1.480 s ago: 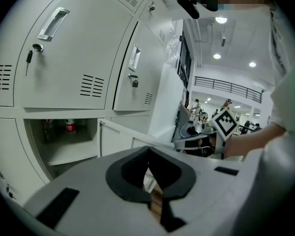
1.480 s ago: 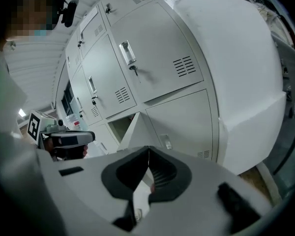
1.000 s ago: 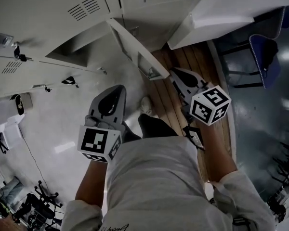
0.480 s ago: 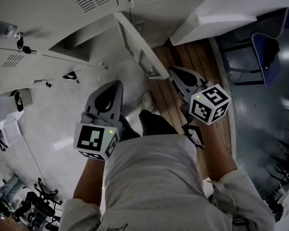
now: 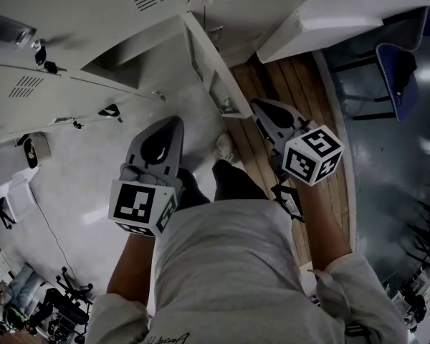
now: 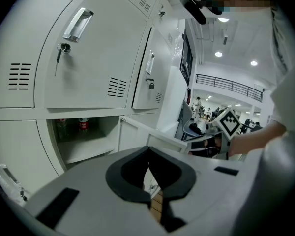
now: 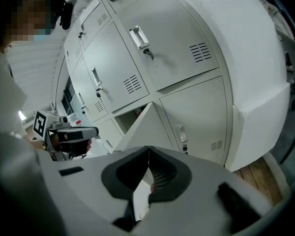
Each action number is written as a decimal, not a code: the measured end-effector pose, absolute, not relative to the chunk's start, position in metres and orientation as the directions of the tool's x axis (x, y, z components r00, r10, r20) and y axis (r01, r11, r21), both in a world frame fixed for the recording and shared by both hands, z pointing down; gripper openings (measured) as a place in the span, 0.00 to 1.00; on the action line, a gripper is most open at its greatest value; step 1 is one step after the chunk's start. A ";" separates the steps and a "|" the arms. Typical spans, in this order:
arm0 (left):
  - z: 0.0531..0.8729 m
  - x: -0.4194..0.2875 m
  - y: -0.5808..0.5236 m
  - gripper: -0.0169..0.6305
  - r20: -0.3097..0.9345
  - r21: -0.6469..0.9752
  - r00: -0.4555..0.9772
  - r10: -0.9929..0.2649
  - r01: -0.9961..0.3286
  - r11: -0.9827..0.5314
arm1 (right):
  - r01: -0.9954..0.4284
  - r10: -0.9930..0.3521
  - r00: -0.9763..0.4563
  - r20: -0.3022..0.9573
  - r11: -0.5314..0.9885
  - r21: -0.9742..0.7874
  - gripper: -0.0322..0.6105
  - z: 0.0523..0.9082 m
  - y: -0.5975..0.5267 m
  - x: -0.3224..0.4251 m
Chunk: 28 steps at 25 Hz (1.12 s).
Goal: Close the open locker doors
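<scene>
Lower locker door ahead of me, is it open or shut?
Open. The locker door stands swung out from the lockers, exposing a compartment with bottles inside.

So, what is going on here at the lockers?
A person stands before the lockers with a gripper in each hand. One locker door stands open, with bottles in the compartment behind it. The left gripper and right gripper are both shut and empty; the right one is close to the door's free edge.

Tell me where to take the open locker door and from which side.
Take the open door at its free edge, coming from its outer face, the side toward the right gripper. It stands swung out, so pushing there likely swings it shut with least effort.
</scene>
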<state>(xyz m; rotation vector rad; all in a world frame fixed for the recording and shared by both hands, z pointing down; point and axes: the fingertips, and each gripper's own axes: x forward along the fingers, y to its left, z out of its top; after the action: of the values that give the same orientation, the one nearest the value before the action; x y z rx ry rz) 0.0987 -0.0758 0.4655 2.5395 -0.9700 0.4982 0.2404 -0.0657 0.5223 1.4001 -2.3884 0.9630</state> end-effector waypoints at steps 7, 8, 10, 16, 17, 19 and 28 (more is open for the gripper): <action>0.464 0.080 -0.080 0.05 0.444 0.220 0.711 -0.545 -0.676 -0.703 | -0.844 -0.706 -0.515 0.487 0.317 -0.433 0.09 0.523 -0.063 0.220; 0.464 0.078 -0.081 0.05 0.443 0.221 0.713 -0.544 -0.674 -0.705 | -0.845 -0.706 -0.514 0.488 0.317 -0.432 0.09 0.523 -0.063 0.217; 0.463 0.072 -0.082 0.05 0.441 0.222 0.717 -0.540 -0.670 -0.708 | -0.846 -0.707 -0.511 0.489 0.314 -0.430 0.09 0.523 -0.063 0.211; 0.466 0.050 -0.085 0.05 0.440 0.230 0.722 -0.534 -0.665 -0.710 | -0.852 -0.710 -0.502 0.493 0.306 -0.426 0.09 0.522 -0.065 0.189; 0.466 0.047 -0.085 0.05 0.440 0.232 0.723 -0.533 -0.665 -0.710 | -0.852 -0.710 -0.501 0.494 0.305 -0.425 0.09 0.522 -0.065 0.185; 0.467 0.041 -0.086 0.05 0.437 0.234 0.726 -0.532 -0.662 -0.712 | -0.855 -0.712 -0.497 0.496 0.302 -0.422 0.09 0.522 -0.065 0.179; 0.468 0.002 -0.090 0.05 0.433 0.237 0.732 -0.526 -0.655 -0.717 | -0.861 -0.719 -0.485 0.498 0.293 -0.415 0.09 0.520 -0.066 0.141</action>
<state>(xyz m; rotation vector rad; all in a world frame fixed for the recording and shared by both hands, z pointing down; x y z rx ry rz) 0.0015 -0.0896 0.4676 2.5590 -0.9110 0.4768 0.1410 -0.0661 0.5197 1.4586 -2.3433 0.9653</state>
